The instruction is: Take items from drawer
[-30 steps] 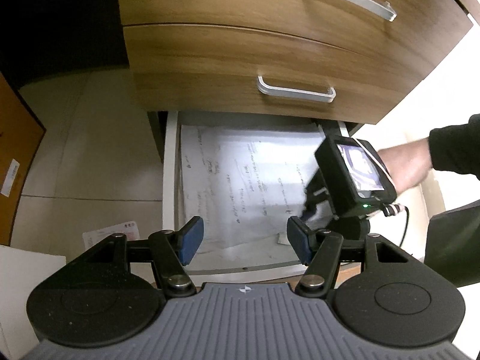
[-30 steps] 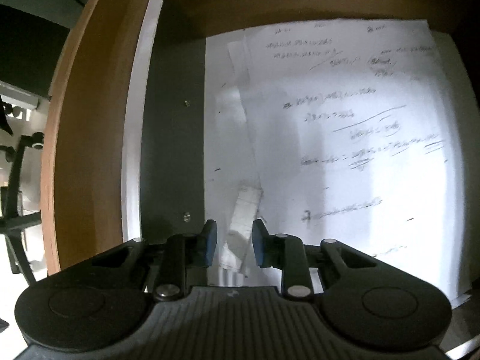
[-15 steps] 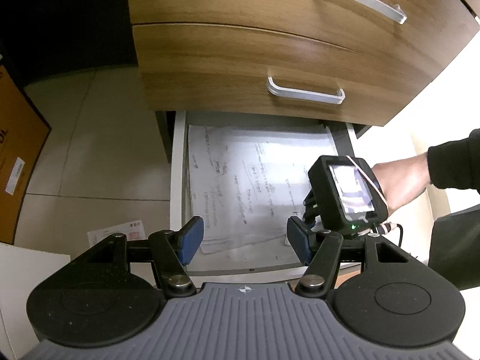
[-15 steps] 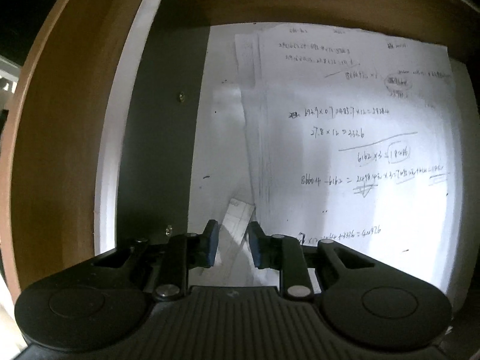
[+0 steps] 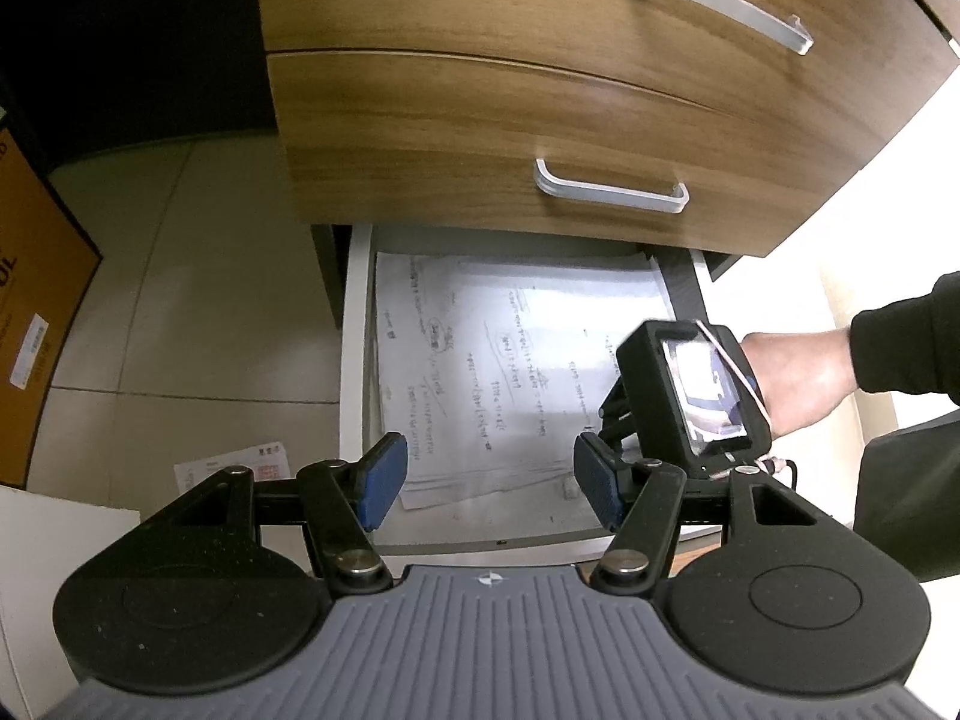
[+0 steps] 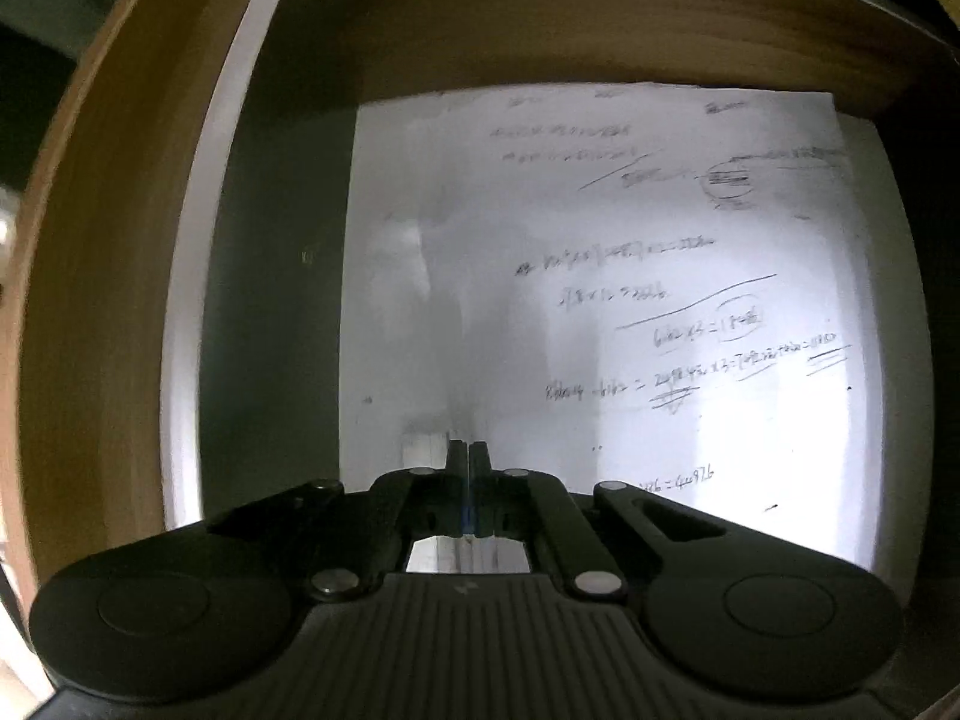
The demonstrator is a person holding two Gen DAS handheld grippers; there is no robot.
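Inside the open bottom drawer [image 5: 354, 360], the right gripper [image 6: 467, 459] has its fingers pressed together low over the handwritten sheet of paper [image 6: 600, 300], and I cannot tell if an edge of the paper is truly pinched between them. To do this step well, I would lift slowly and nearly straight up, watching that the sheet comes along and does not fold or slip out. Outside the drawer front, the left gripper [image 5: 489, 474] hovers with its fingers spread wide and holds nothing, so it could support the paper's free side.
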